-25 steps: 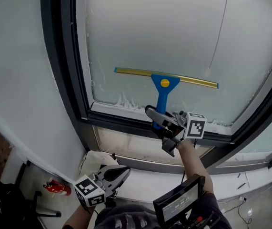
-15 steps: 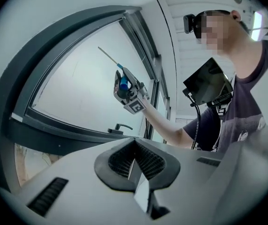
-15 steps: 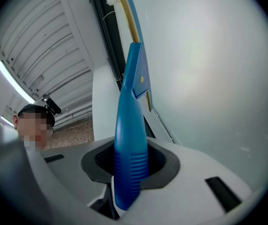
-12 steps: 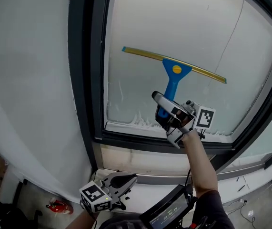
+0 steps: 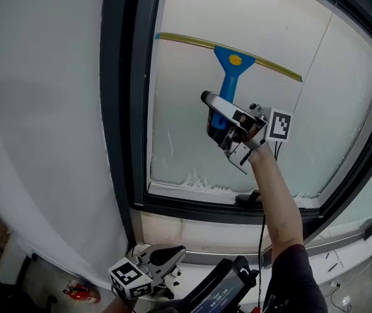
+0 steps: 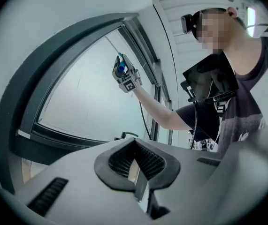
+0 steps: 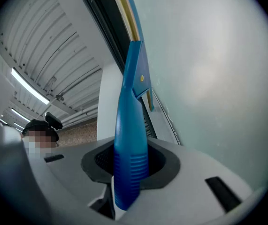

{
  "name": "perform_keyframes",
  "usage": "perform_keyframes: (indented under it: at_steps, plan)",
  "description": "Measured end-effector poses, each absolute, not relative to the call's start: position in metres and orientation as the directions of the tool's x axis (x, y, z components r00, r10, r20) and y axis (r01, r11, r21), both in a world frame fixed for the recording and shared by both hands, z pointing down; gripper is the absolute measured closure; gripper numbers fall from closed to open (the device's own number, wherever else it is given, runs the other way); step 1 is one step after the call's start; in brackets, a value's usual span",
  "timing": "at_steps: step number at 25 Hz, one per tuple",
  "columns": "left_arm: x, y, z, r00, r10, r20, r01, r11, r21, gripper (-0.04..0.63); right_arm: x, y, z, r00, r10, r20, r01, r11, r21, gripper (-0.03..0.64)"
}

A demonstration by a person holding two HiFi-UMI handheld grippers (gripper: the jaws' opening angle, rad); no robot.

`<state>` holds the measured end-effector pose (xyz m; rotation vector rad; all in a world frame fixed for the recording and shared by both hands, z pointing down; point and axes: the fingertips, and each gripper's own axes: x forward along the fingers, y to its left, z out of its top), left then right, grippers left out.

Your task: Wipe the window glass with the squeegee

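Squeegee [image 5: 230, 70] blade lies against the window glass [image 5: 186, 135] near the pane's top, its blue handle clamped in the right gripper's [image 5: 217, 119] jaws. The left gripper [image 5: 165, 258] hangs low, jaws closed and empty. This looks like the start of a stroke, and the next move likely calls for an even downward pull.

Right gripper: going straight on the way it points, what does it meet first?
Its held squeegee leads along the glass; the dark window frame beyond looks first in line, though depth is unclear.

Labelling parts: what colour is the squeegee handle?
Blue. The squeegee handle shows best in the right gripper view.
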<state>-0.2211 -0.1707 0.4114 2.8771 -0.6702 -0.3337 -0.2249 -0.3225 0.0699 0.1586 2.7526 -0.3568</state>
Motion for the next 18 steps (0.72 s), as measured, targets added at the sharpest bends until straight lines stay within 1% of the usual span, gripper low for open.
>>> perform_keyframes:
  at_steps: [5,8,13,18]
  plan:
    - [-0.226,-0.179,0.414,0.864,-0.471,-0.179,-0.433,-0.875,0.214,0.591,-0.213,-0.334,0.057,-0.935,0.042,-0.352,0.118,0.973,-0.198,0.523]
    - [-0.221,-0.182,0.413,0.869,-0.462,-0.178,-0.424,-0.88,0.214,0.591,-0.209,-0.335,0.046,-0.93,0.052,-0.365,0.127,0.975,-0.183,0.523]
    - [-0.215,-0.187,0.408,0.874,-0.45,-0.183,-0.414,-0.887,0.202,0.591,-0.217,-0.342,0.038,-0.958,0.05,-0.284,0.106,0.977,-0.186,0.523]
    - [-0.216,-0.193,0.408,0.868,-0.461,-0.187,-0.425,-0.882,0.203,0.591,-0.219,-0.344,0.023,-0.962,0.063,-0.264,0.111,0.979,-0.171,0.523]
